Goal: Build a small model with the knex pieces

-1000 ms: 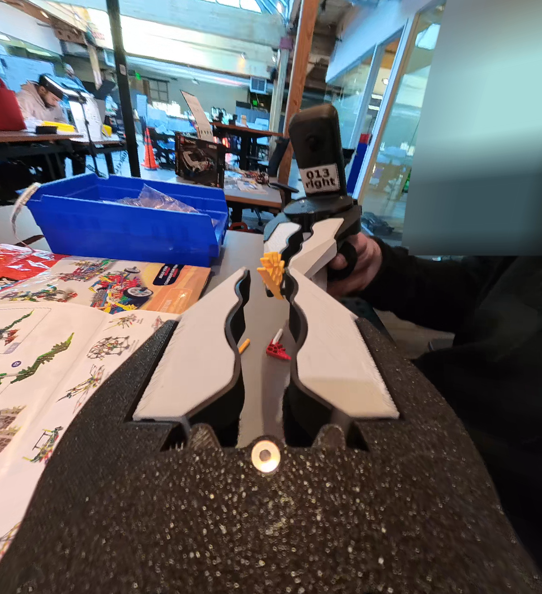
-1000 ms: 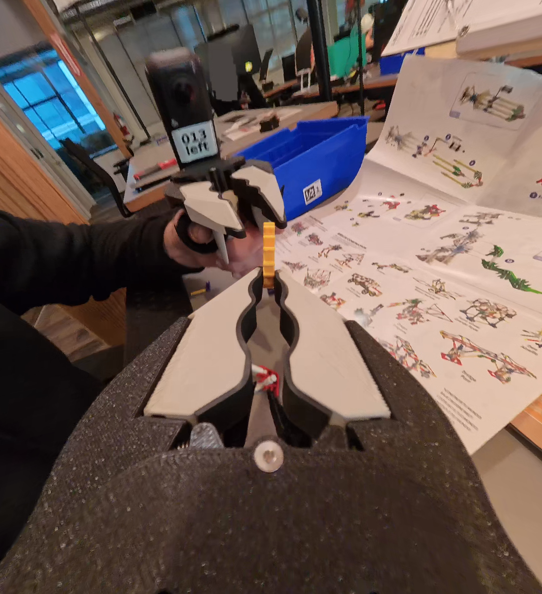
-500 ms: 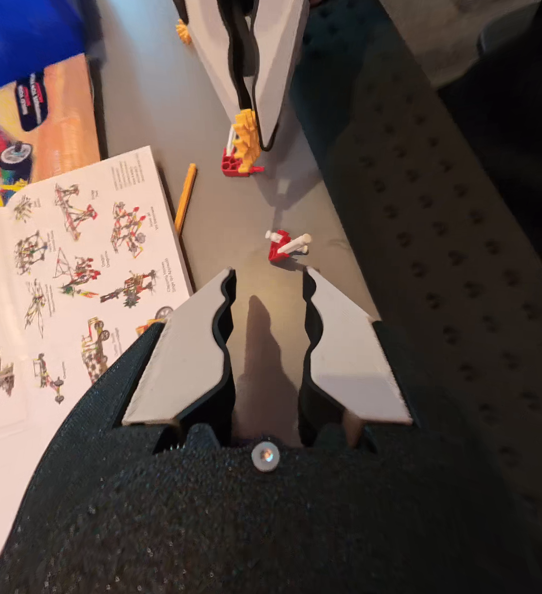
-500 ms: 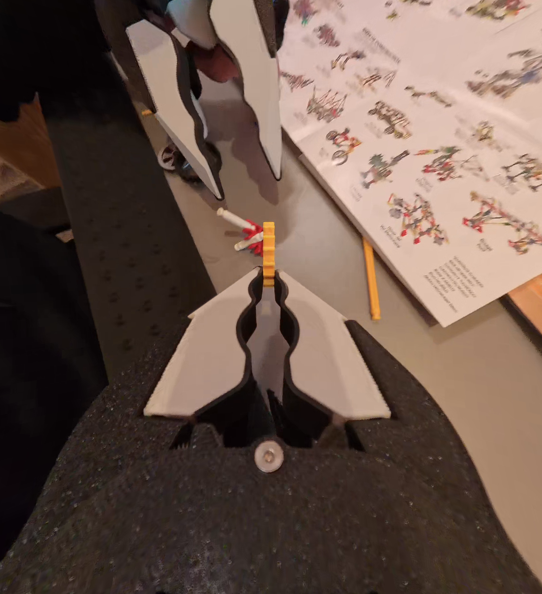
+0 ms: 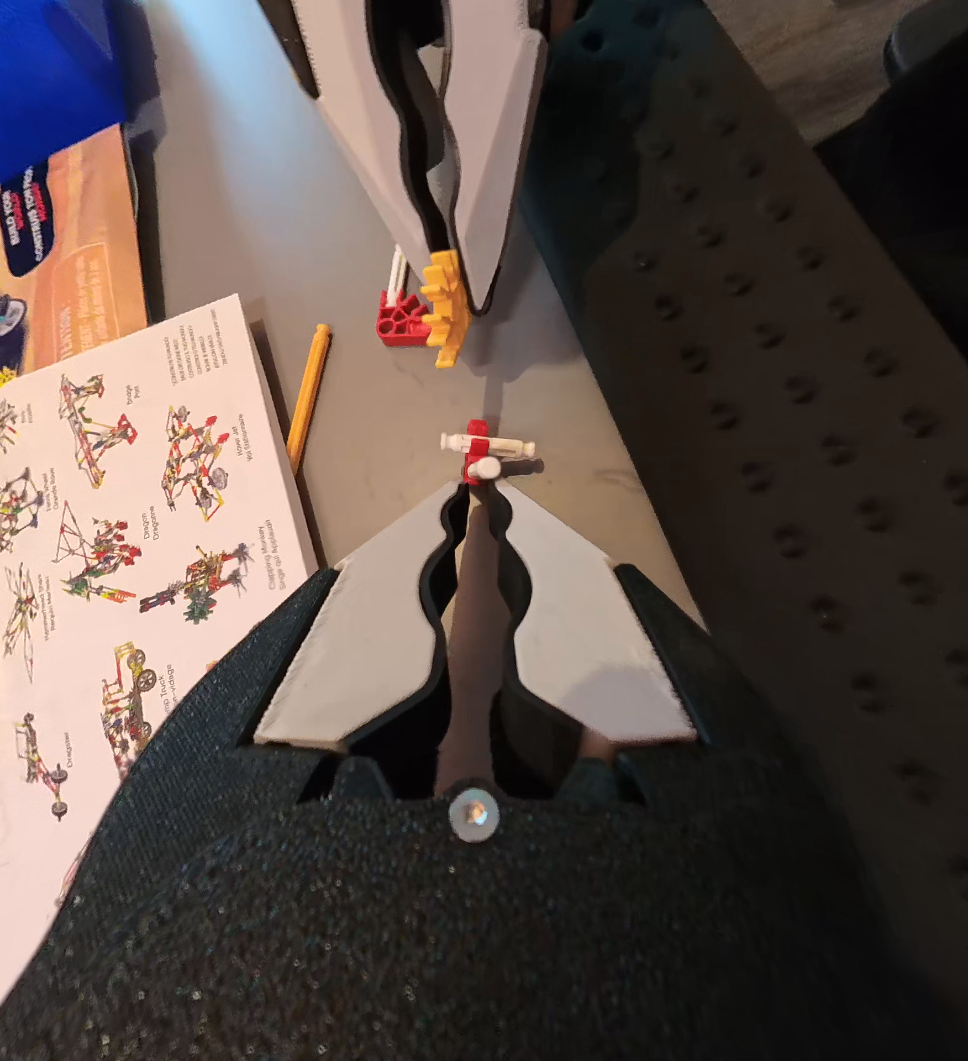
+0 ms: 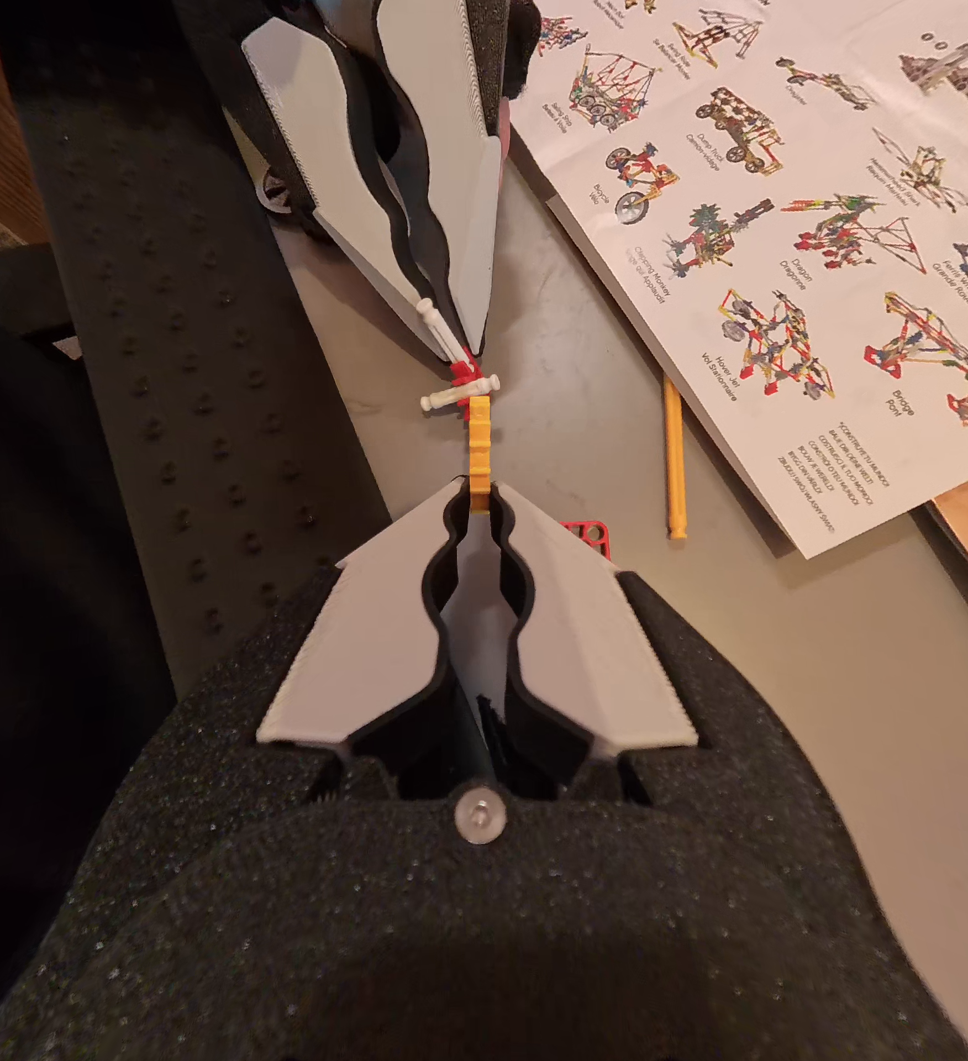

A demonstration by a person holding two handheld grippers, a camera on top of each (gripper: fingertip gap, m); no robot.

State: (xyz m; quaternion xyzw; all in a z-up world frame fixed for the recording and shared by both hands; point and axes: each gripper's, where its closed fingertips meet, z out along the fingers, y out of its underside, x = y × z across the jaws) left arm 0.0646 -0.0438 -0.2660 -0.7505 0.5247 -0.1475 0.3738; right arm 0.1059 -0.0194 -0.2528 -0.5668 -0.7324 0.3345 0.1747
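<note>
We look down on a smooth grey tabletop (image 5: pixel 367 189) edged by a dark strip with rows of small dimples (image 5: pixel 803 402). At far left in the left wrist view a blue bin (image 5: pixel 28 86) is blurred and cut off, beside an orange box (image 5: pixel 85 252) half hidden under a glossy white instruction sheet (image 5: pixel 126 517) printed with colourful models. A thin yellow rod (image 5: pixel 309 396) lies along the sheet's edge. Our left gripper (image 5: pixel 475 487) is clenched on a small red connector with white rods (image 5: pixel 484 450); how far in the tips it sits we cannot make out. Beyond, the right gripper (image 6: pixel 479 488) pinches a toothed yellow connector (image 6: pixel 479 439), with a red ribbed connector (image 5: pixel 401 321) touching it, mostly hidden behind its own fingers in the right wrist view.
</note>
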